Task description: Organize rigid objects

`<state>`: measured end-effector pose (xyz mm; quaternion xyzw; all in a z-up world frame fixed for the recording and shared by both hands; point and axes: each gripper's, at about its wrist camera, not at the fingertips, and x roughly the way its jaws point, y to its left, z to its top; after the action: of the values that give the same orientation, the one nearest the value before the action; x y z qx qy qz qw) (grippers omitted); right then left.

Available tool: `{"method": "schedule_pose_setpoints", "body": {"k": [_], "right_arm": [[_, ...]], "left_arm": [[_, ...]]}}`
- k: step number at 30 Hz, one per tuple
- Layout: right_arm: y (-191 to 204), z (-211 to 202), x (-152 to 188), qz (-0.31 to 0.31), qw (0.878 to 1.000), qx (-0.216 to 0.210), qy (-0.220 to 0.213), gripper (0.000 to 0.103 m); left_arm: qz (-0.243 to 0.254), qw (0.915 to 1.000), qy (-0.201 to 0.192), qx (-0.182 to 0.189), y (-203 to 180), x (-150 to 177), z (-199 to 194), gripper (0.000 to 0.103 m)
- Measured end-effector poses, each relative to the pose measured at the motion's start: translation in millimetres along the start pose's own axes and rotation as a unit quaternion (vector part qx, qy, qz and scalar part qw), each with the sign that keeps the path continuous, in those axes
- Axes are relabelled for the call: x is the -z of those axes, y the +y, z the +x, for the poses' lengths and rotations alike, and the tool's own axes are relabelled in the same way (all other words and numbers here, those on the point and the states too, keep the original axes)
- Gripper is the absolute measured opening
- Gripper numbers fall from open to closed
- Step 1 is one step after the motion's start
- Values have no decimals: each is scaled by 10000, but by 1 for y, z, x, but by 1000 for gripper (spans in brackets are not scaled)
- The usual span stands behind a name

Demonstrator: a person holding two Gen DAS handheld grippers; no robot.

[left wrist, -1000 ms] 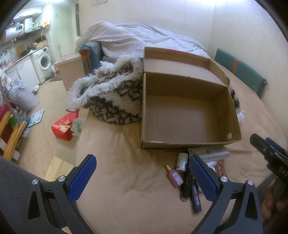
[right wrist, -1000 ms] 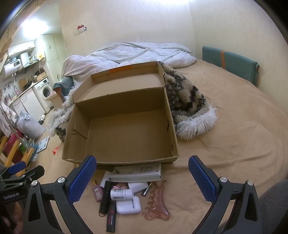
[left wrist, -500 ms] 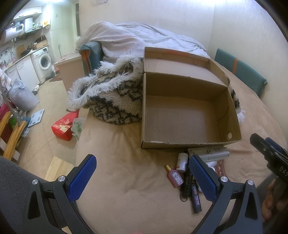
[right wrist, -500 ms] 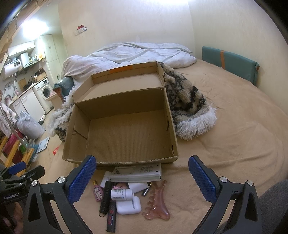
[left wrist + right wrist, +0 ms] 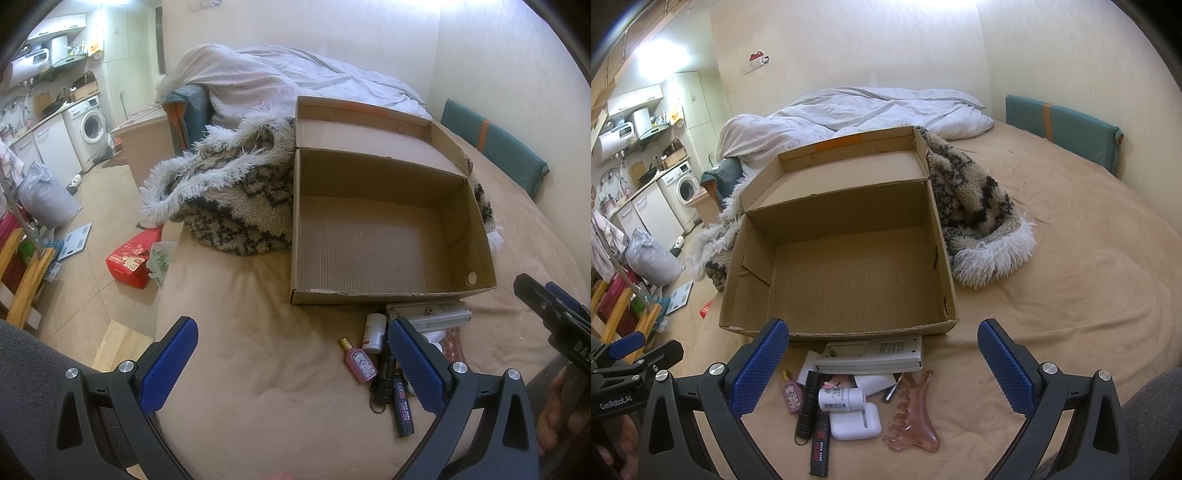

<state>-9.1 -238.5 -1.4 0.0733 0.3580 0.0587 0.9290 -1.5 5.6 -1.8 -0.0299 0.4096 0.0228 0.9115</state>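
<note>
An open cardboard box sits on the bed ahead of both grippers. The small things lie just before its near wall, between the spread fingers of the right gripper and by the right finger of the left gripper, which is also spread and empty. That finger hides part of the pile. Visible are a white flat device, a white case, a pink comb, a pill bottle, a black flashlight and a pink perfume bottle.

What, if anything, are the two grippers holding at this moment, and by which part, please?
Nothing is held. The left gripper and the right gripper both hang open above the bed, and the small items, such as the white bottle, lie untouched in front of the cardboard box.
</note>
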Motion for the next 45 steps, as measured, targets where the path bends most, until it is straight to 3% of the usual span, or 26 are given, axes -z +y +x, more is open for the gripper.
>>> {"method": "schedule_pose_setpoints", "body": {"k": [11, 14, 17, 18, 20, 24, 26, 32, 36, 37, 38, 40, 44, 45], "right_arm": [[-1, 0, -1, 54, 10000, -21, 12, 103], [-5, 1, -4, 204, 9996, -166, 100, 103], [-10, 6, -2, 382, 9984, -292, 290, 103], [-13, 9, 0, 452, 9977, -309, 393, 103], [-19, 17, 1, 635, 9958, -302, 590, 103], [-34, 27, 4, 1014, 9910, -329, 804, 103], [-38, 31, 6, 1145, 9888, -325, 903, 103], [-48, 39, 10, 1379, 9840, -314, 1085, 103], [-52, 43, 11, 1455, 9819, -291, 1179, 103], [-53, 43, 12, 1468, 9814, -289, 1199, 103], [-54, 44, 13, 1494, 9807, -296, 1228, 103], [-58, 49, 15, 1616, 9770, -355, 1344, 103], [-65, 74, 27, 1863, 9602, -425, 2036, 103], [-66, 81, 31, 1919, 9547, -463, 2226, 89]], "left_arm": [[-59, 10000, 61, -9, 5, 2, 2, 103], [-108, 9994, 323, -19, 11, 3, 13, 103], [-146, 9959, 898, -25, 13, 3, 38, 102], [-197, 9937, 1101, 10, 14, 4, 47, 100], [-328, 9878, 1520, 126, 13, 6, 67, 84], [-473, 9719, 2268, 424, -5, 16, 104, 69], [-661, 9632, 2538, 582, -12, 22, 121, 53], [-972, 9451, 3049, 667, -26, 36, 158, 44], [-1000, 9426, 3132, 580, -28, 43, 167, 44], [-1002, 9428, 3124, 591, -27, 44, 168, 41], [-967, 9440, 3093, 622, -26, 44, 167, 28], [-875, 9442, 3113, 630, -26, 39, 167, 22], [-726, 9446, 3148, 579, -20, 34, 156, 21], [-722, 9444, 3159, 551, -17, 34, 154, 21]]}}
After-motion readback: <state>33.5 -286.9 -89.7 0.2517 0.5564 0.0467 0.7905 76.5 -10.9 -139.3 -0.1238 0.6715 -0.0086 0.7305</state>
